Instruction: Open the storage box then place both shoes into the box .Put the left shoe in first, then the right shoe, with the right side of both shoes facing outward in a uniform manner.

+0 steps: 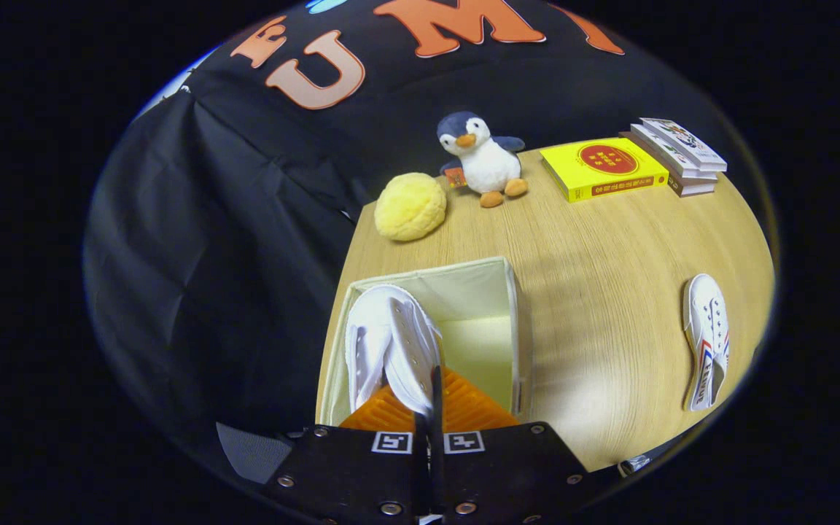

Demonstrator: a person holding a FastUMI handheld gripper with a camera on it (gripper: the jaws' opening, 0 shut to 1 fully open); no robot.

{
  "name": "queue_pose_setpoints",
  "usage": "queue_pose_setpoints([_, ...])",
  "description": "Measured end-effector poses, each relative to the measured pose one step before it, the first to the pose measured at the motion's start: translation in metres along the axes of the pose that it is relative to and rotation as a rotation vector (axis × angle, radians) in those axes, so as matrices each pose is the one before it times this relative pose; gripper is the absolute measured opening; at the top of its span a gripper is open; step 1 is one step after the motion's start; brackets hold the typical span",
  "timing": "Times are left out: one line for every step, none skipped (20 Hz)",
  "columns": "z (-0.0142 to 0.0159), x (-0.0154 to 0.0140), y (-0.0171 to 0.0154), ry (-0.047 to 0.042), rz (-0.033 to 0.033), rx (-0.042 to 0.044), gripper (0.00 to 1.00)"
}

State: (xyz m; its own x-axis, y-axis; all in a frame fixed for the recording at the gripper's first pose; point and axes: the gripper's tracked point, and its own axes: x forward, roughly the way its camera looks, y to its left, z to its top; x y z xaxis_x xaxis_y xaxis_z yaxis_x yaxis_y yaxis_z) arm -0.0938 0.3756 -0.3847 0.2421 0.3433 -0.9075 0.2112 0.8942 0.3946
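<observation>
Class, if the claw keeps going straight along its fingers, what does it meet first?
The claw, shut on a white shoe, points into the open storage box; probably the box's floor comes first, though depth is unclear.

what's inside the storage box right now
One white shoe hangs inside the open storage box, pinched at its edge by the gripper. Pale bare lining shows beside it. The shoe and orange fingers cover the near part of the floor.
</observation>
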Motion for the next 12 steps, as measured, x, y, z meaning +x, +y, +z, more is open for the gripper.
queue_pose_setpoints([-0.00076,0.00813,-0.00243,0.00727,-0.01926,0.00825,0.02])
queue_pose_setpoints([-0.00111,0.00794,-0.00115,0.00266,-0.01496,0.01415,0.01])
queue_pose_setpoints([-0.00030,0.00684,-0.00104,0.00584,-0.01359,0.01506,0.01])
queue_pose_setpoints([-0.00093,0.00639,0.00203,0.00516,-0.00762,0.01044,0.01])
queue_pose_setpoints([0.00260,0.00594,0.00399,-0.00551,-0.00314,-0.00325,0.01])
queue_pose_setpoints([-0.00065,0.00473,0.00231,0.00000,-0.01091,-0.00777,0.02])
queue_pose_setpoints([-0.00520,0.00410,-0.00165,0.01835,-0.02730,0.00583,0.02])
queue_pose_setpoints([-0.00568,0.00314,0.00111,0.01261,-0.01951,0.01231,0.02])
queue_pose_setpoints([-0.00521,0.00421,0.00083,0.01271,-0.00957,0.00727,0.02])
queue_pose_setpoints([-0.00389,0.00711,0.00223,0.00808,-0.00069,0.00857,0.02])
queue_pose_setpoints([-0.00246,0.00784,0.00074,0.00733,-0.00325,0.01904,0.02])
queue_pose_setpoints([-0.00325,0.00527,0.00046,0.00828,-0.00899,0.02811,0.02])
